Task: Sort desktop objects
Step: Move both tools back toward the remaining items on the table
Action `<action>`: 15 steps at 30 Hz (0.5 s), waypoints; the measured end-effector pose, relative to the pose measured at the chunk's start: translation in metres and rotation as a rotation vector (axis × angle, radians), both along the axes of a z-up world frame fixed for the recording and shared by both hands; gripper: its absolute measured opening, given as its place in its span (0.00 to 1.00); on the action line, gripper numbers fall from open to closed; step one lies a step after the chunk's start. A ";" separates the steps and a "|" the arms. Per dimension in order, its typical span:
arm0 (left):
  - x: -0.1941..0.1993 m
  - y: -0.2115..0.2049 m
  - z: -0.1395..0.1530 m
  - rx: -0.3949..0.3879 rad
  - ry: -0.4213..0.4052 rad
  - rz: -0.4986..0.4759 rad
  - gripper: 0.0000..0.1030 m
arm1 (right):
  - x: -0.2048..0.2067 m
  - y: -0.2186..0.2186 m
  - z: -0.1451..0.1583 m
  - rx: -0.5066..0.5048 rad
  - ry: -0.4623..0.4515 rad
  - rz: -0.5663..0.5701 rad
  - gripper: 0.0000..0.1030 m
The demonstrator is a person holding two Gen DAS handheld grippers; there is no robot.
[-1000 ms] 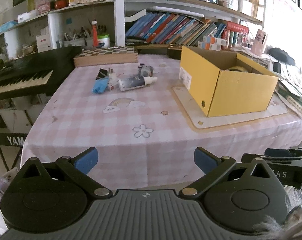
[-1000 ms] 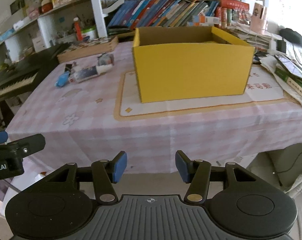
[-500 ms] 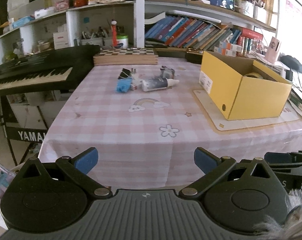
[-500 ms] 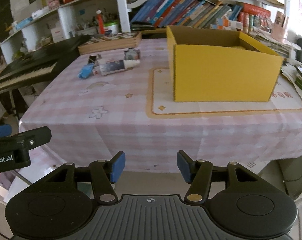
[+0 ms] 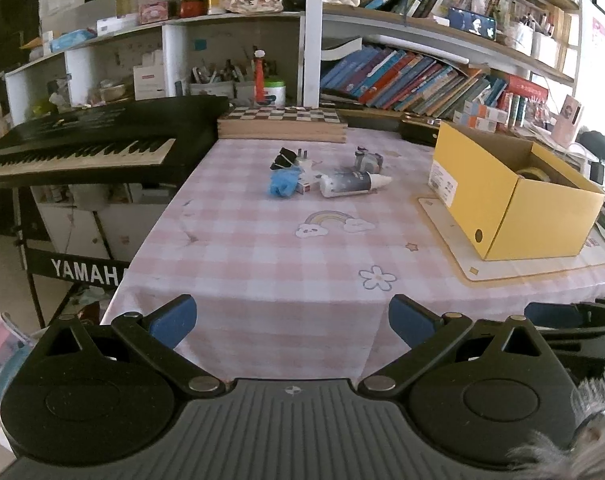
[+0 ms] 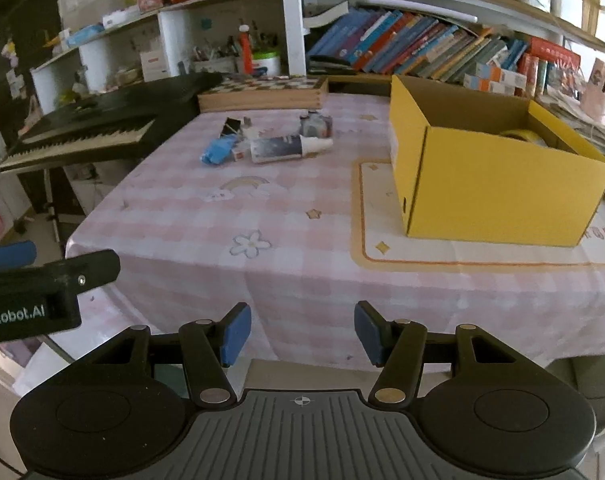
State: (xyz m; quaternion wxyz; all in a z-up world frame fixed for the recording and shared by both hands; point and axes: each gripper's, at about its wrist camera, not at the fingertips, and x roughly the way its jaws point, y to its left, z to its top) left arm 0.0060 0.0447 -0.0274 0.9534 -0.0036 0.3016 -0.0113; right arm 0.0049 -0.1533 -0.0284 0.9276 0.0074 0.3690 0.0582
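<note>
Ahead of both tools we see the bench (image 5: 262, 248), with the yellow box (image 6: 490, 192) far right of our right tool (image 6: 298, 334). Far ahead of our left tool (image 5: 292, 318) lie a bottle (image 5: 352, 182), blue cloth (image 5: 280, 184) and binder clip (image 5: 283, 159). Both tools' fingers stand apart, gripping nothing.

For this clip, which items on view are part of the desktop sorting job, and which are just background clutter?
Belongs to the job:
yellow box
glue bottle
blue crumpled item
black binder clip
small grey object
left gripper and right gripper, both open and empty

Just lying about:
keyboard
chessboard box
shelf books
</note>
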 end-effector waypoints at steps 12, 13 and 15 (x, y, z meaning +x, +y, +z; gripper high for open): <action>0.012 0.013 0.000 0.000 -0.010 0.029 1.00 | 0.019 0.019 -0.001 0.003 -0.023 0.053 0.56; 0.015 0.014 0.000 0.001 -0.010 0.028 1.00 | 0.022 0.020 -0.001 0.003 -0.026 0.056 0.56; 0.020 0.014 0.000 0.006 -0.005 0.028 1.00 | 0.028 0.022 -0.001 0.006 -0.026 0.059 0.56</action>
